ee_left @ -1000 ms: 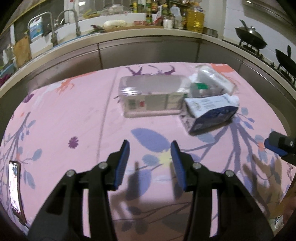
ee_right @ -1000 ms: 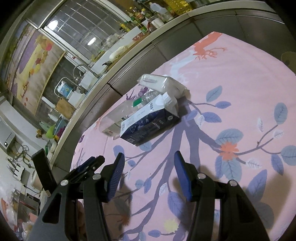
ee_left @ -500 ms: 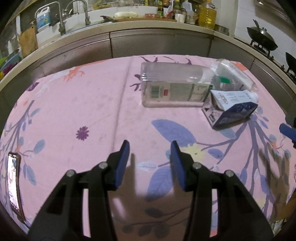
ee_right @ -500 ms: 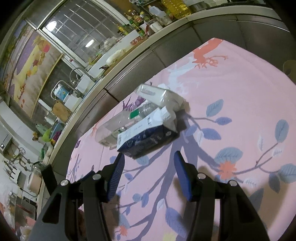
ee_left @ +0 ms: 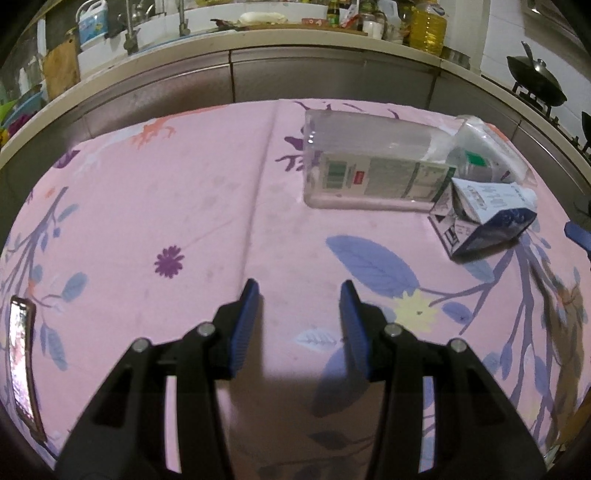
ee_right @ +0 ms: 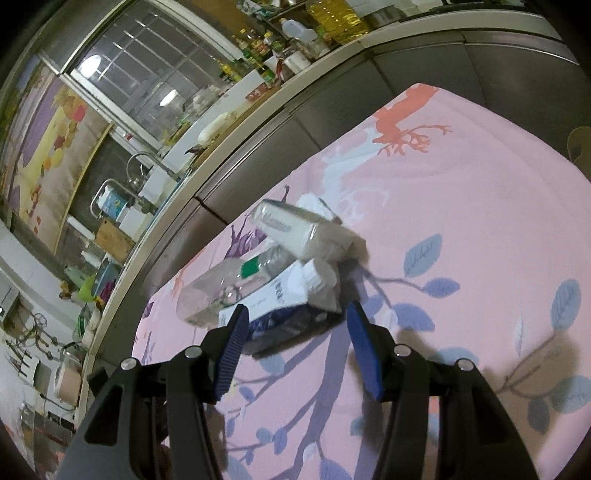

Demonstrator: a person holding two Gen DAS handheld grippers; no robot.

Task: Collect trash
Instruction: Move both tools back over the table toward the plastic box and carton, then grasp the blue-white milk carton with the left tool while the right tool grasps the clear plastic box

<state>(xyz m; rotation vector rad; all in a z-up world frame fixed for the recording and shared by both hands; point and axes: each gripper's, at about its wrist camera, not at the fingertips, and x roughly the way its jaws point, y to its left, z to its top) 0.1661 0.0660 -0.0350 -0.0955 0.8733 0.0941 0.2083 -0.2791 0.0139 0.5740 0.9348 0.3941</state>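
A clear plastic bottle [ee_left: 373, 162] with a green and white label lies on its side on the pink floral tablecloth [ee_left: 184, 206]. Against its right end rest a crushed blue and white carton [ee_left: 487, 218] and a clear wrapped packet [ee_left: 487, 147]. My left gripper [ee_left: 298, 295] hangs open and empty over bare cloth, well short of the bottle. In the right wrist view the carton [ee_right: 280, 314] lies just beyond my open right gripper [ee_right: 295, 314], its near edge between the fingertips, untouched. The bottle [ee_right: 229, 288] and the white packet [ee_right: 299, 229] lie behind it.
A phone [ee_left: 22, 362] lies near the cloth's left edge. Behind the table runs a grey counter [ee_left: 229, 74] with a sink, taps, bottles and an oil jug [ee_left: 426, 29]. Woks [ee_left: 535, 77] sit on a stove at the right. A blue fingertip [ee_left: 578, 236] of the other gripper shows at the right edge.
Both grippers have moved in toward the pile; the bottle and carton have drifted right in the left view, and the carton now sits at the right gripper's fingertips. Jaw widths are unchanged.
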